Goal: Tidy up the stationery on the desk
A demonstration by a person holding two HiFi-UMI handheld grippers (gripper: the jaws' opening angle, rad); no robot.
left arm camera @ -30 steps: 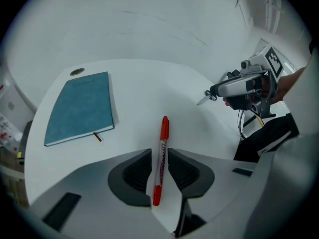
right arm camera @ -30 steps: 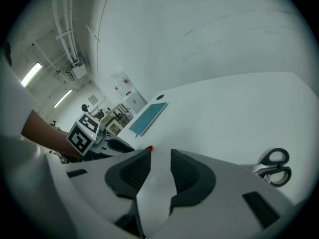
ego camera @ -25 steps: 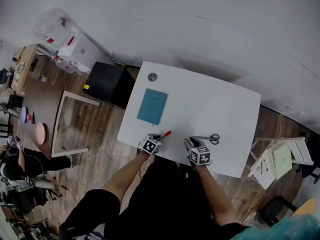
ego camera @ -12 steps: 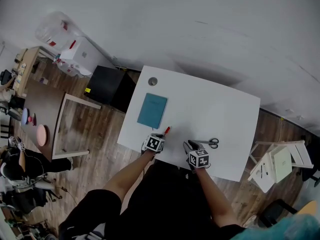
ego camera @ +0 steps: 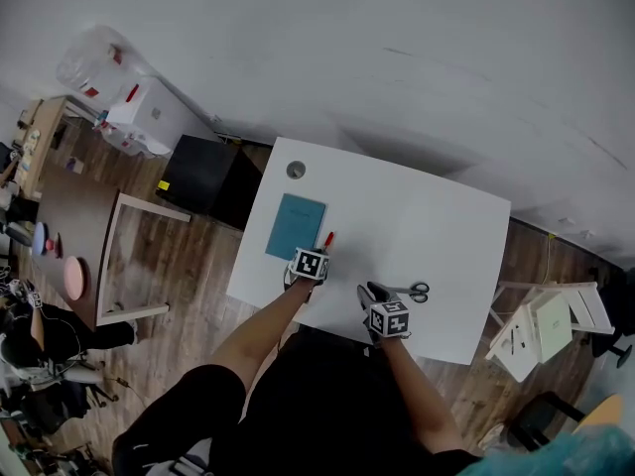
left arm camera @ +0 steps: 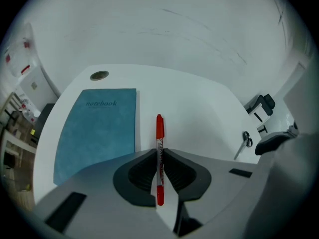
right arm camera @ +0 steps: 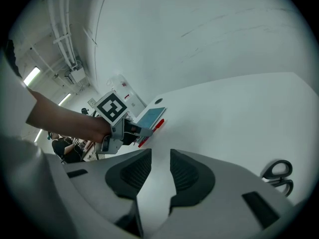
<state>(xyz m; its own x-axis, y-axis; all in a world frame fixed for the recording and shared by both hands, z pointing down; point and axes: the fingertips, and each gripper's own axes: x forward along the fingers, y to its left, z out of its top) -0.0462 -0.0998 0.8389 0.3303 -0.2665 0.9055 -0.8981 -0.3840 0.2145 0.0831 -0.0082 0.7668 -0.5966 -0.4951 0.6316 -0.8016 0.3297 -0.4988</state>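
Note:
My left gripper (ego camera: 320,250) is shut on a red pen (left arm camera: 159,148), which runs lengthwise between its jaws with the cap pointing away from me. The pen (ego camera: 327,239) hangs over the white desk (ego camera: 427,216), just right of a teal notebook (ego camera: 295,227) that lies flat. In the left gripper view the notebook (left arm camera: 97,128) fills the left side. Grey-handled scissors (ego camera: 412,291) lie to the right of my right gripper (ego camera: 369,293). That gripper (right arm camera: 160,158) stands open, nothing between its jaws, scissors (right arm camera: 279,176) at its lower right.
A round cable hole (ego camera: 296,171) sits in the desk's far left corner. A black cabinet (ego camera: 203,179) stands left of the desk and a white folding chair (ego camera: 541,325) to its right. A wooden table frame (ego camera: 139,256) and a person stand further left.
My left gripper has carried the red pen away from the desk's near edge, up beside the notebook's right side. The right gripper has shifted slightly left; scissors unmoved.

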